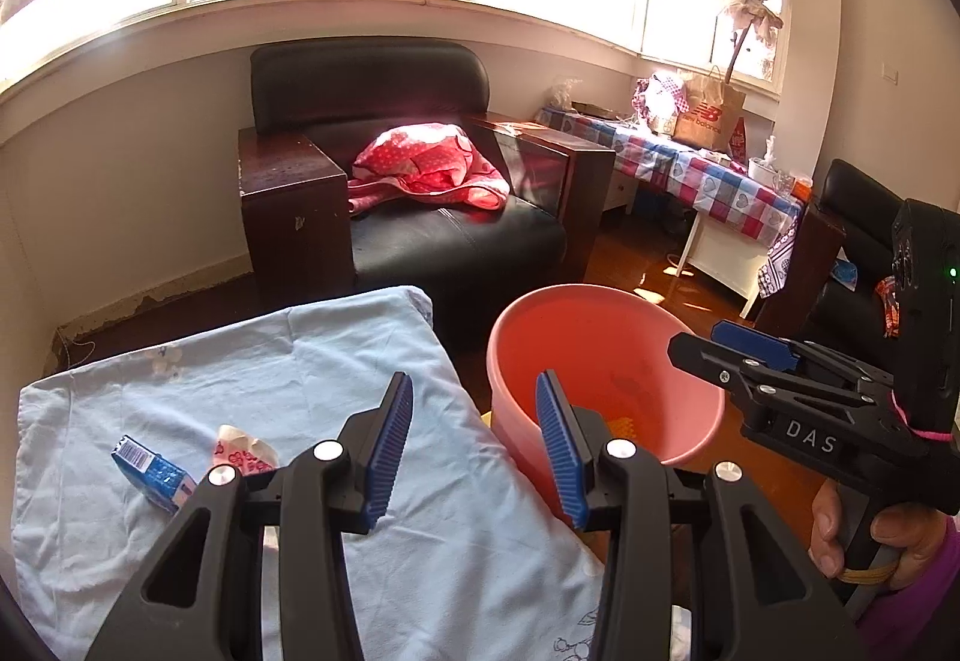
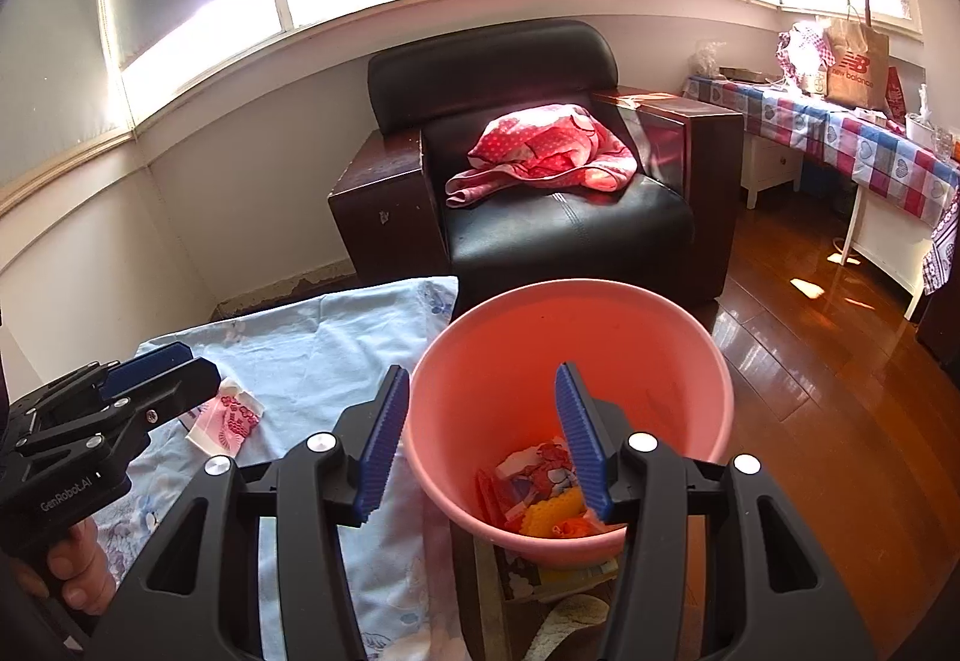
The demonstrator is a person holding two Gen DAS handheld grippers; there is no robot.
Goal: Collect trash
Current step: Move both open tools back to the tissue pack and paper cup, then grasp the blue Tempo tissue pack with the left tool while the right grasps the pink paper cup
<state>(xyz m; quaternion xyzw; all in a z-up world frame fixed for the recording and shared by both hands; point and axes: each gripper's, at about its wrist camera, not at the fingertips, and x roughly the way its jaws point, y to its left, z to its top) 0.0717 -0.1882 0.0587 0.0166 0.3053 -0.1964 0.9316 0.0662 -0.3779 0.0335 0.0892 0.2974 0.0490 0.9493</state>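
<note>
Two grippers in view, each held by a hand. Left gripper (image 1: 474, 439): jaws apart, nothing between them, hanging over the edge of a blue cloth (image 1: 288, 361) and the near rim of a pink bucket (image 1: 606, 361). Right gripper (image 2: 483, 439): jaws apart, empty, above the bucket's (image 2: 570, 337) mouth.

Trash in bucket: several bright wrappers (image 2: 540, 487) on the bottom, red, white and yellow. Trash on the cloth: a blue box (image 1: 153, 472) lying on its side, and a pink-and-white wrapper (image 1: 243, 451) just beside it, to its right. Both sit left of the left gripper, apart from it. Right wrist view shows the same wrapper (image 2: 225, 418) near the left gripper's tip; contact cannot be told.

Bucket stands just right of the cloth, on or near a wood floor (image 2: 840, 391); its base is hidden. Behind: a black armchair (image 1: 420, 217) with a red cloth (image 1: 426, 169) on the seat
</note>
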